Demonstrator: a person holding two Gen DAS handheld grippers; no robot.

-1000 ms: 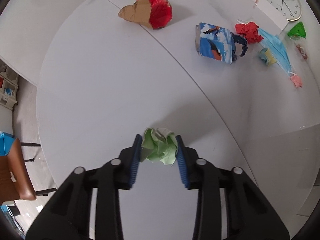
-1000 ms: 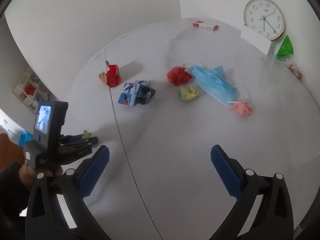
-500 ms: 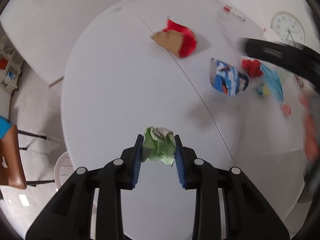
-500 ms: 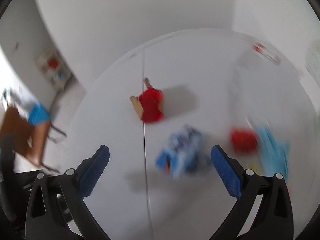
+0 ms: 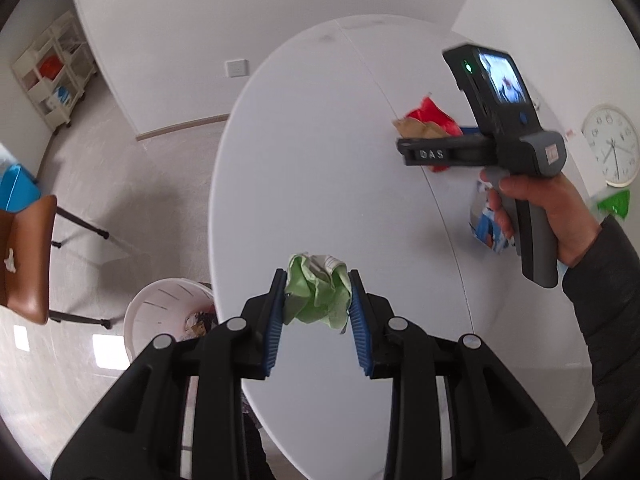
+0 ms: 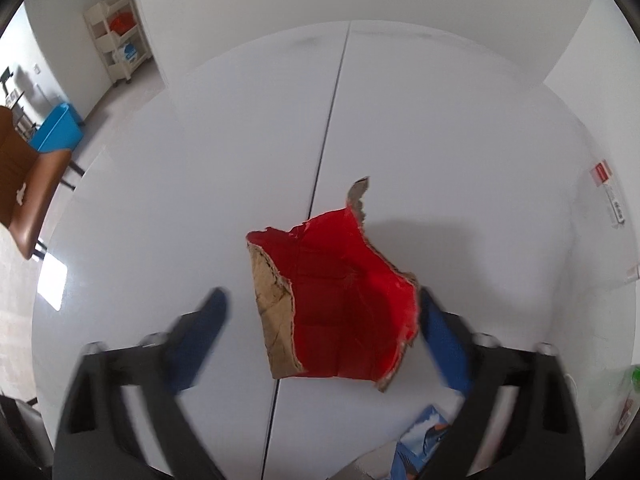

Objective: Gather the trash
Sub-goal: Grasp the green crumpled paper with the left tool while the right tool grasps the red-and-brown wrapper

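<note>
My left gripper [image 5: 316,304] is shut on a crumpled green paper ball [image 5: 316,294] and holds it above the near edge of the white table [image 5: 320,184]. A white trash bin [image 5: 160,316] with litter in it stands on the floor, below and left of that gripper. My right gripper [image 6: 320,320] is open, its fingers either side of a torn red and brown cardboard piece [image 6: 340,308] that lies on the table seam. From the left wrist view the right gripper [image 5: 424,154] hovers over the same cardboard [image 5: 424,124].
A blue printed wrapper [image 6: 420,440] lies near the cardboard; it also shows in the left wrist view [image 5: 486,224]. A wall clock [image 5: 612,144] and a green scrap [image 5: 614,204] are at the far right. A brown chair [image 5: 24,256] stands left of the bin.
My left gripper has lifted the green paper ball and swung left, bringing the bin into view. My right gripper has moved over to the red cardboard and now straddles it.
</note>
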